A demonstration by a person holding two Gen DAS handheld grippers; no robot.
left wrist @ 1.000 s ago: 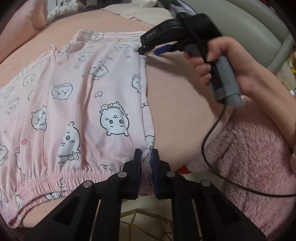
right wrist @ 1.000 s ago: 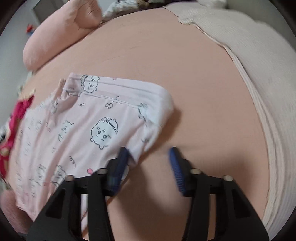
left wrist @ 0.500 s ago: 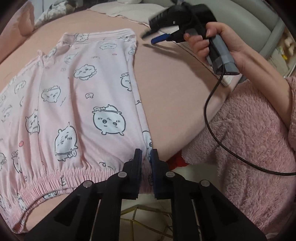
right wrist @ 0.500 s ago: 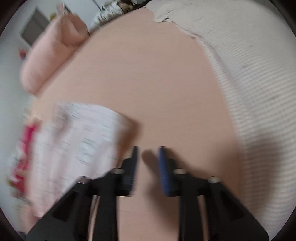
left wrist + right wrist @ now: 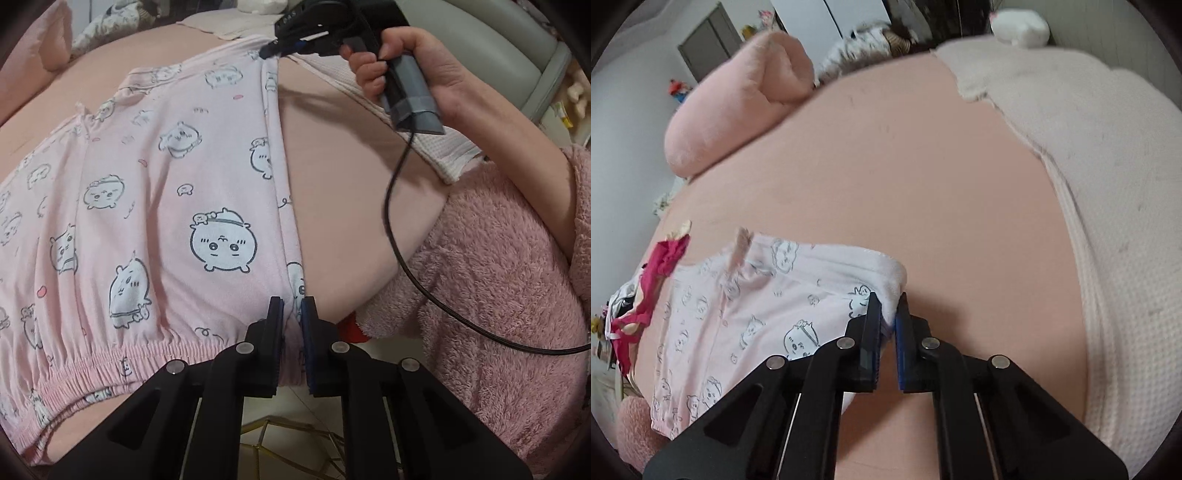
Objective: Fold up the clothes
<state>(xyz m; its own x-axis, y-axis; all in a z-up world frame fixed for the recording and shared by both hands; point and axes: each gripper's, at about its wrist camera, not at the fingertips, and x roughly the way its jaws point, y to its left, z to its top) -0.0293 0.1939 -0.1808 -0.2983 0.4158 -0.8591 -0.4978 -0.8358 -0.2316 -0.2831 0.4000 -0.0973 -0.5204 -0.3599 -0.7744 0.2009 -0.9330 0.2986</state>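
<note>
The pink printed pyjama trousers (image 5: pixel 155 206) lie spread on the peach bed sheet (image 5: pixel 923 177), one long edge running straight from jaws to jaws. The left gripper (image 5: pixel 292 314) has its jaws closed on the corner at the elastic waistband (image 5: pixel 122 358), which stretches away to the left of them. The right gripper (image 5: pixel 888 314) has its jaws pinched on the hem corner at the far end of that same edge; in the left wrist view it shows up ahead, held in the person's right hand (image 5: pixel 406 62).

Judging by this, the garment is flat and already seems doubled leg on leg, though I cannot be sure. With both corners of one side gripped, a fold of that edge across, to the left of the jaws, looks likely. Further folds down to a compact bundle remain.
</note>
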